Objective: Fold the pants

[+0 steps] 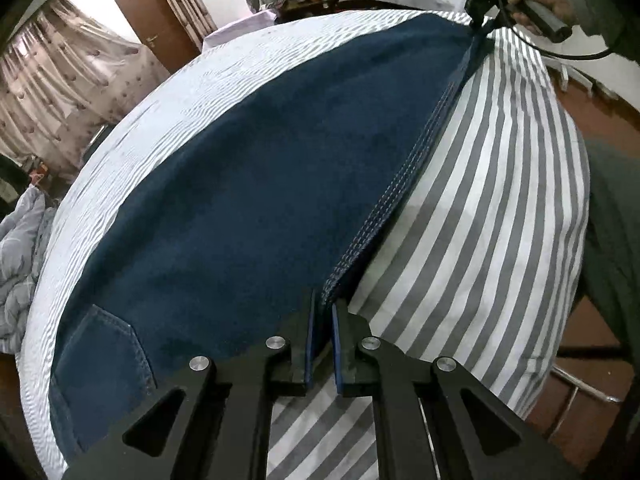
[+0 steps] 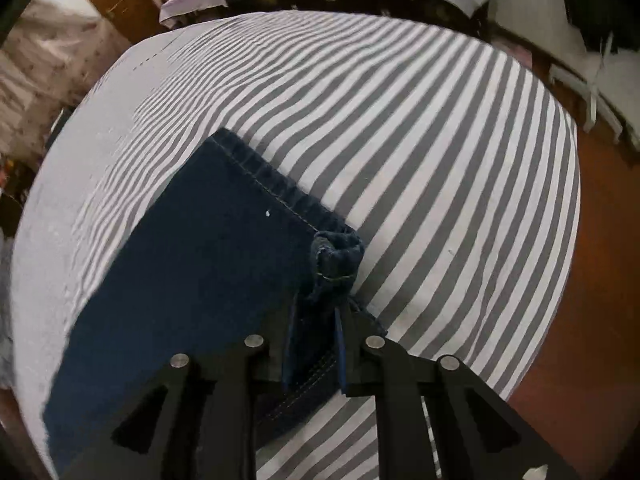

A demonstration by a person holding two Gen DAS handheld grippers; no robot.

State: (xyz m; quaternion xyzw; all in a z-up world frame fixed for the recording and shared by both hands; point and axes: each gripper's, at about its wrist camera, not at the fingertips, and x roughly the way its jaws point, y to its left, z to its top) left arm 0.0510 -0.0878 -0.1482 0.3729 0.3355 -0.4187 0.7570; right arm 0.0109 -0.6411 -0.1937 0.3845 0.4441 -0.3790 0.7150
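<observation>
The pants, dark blue denim, lie flat across the striped bed, filling the centre and lower left of the left wrist view, with the stitched side seam running from bottom centre up to the upper right. The left hand-held gripper is pinched on that seam edge at bottom centre. In the right wrist view the right hand-held gripper holds the bunched corner of the leg hem at lower centre; it has denim between its fingers, though how firmly they press I cannot tell.

Judging by this, the step is laying one long edge straight. To do it well, keep the seam taut between the two grips, lower both ends level onto the sheet, and let go only once the cloth lies without wrinkles; the crumpled hem corner may want smoothing.

The waistband end is cut off at lower left, apart from a back pocket. Whether one leg lies exactly over the other is hidden. The room behind is blurred and cluttered
</observation>
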